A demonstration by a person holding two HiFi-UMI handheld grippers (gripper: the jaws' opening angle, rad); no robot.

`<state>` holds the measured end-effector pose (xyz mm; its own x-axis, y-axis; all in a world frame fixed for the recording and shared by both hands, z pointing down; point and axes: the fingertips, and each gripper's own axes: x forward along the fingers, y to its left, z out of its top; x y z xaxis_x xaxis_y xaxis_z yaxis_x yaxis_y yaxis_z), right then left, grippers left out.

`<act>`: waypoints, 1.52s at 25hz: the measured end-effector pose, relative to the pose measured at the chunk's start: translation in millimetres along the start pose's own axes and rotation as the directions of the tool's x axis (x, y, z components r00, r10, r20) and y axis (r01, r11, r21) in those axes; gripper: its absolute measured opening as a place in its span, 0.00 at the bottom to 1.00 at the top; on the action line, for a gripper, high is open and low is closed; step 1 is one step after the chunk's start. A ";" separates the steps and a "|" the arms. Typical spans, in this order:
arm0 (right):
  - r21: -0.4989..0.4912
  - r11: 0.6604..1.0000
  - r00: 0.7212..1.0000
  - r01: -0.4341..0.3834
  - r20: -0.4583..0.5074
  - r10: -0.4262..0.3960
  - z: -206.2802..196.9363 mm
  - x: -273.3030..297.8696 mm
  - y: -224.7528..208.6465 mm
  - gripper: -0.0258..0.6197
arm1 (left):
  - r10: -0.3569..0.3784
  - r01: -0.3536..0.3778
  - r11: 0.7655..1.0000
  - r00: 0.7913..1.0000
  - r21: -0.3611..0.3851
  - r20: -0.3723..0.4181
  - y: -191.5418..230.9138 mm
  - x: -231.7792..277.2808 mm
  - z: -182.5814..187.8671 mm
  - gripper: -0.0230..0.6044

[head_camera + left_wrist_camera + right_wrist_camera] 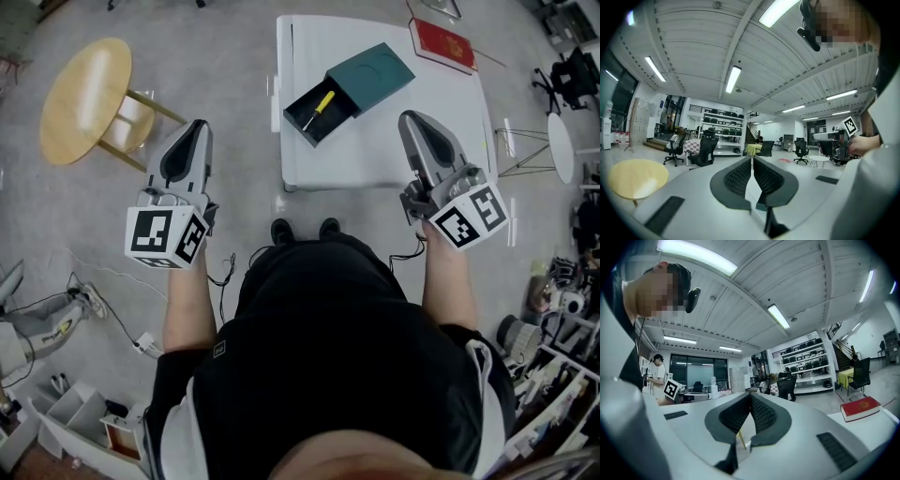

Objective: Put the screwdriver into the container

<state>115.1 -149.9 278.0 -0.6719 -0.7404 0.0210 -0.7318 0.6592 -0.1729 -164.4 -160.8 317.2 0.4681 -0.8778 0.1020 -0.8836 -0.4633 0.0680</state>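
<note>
White rectangular table [375, 150] carries dark teal open box container [375, 73]. Left gripper [199, 125] and right gripper [410, 118] held short of table's near edge, jaws of both pressed together, nothing between. Yellow-handled screwdriver [320, 106] lies inside container.

Bright ceiling strip lights, fisheye edges

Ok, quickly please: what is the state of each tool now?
Left tool: closed, holding nothing.
Right tool: closed, holding nothing.
</note>
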 end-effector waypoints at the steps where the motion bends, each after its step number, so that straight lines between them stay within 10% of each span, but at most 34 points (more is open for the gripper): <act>1: 0.002 1.000 1.000 0.000 0.001 0.000 -0.9 -2.6 -1.6 0.09 | 0.007 -0.007 1.000 1.000 0.003 0.000 -0.3 -2.5 0.5 0.09; 38: -0.039 0.999 0.999 -0.008 0.052 0.010 17.2 -52.8 -88.5 0.09 | 0.065 -0.064 0.997 0.998 0.044 -0.010 -70.9 42.3 20.1 0.08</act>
<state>217.3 -171.4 275.3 -0.6723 -0.7396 -0.0325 -0.7304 0.6697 -0.1342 -82.2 -167.6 296.8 0.4102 -0.9046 0.1163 -0.9114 -0.4110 0.0174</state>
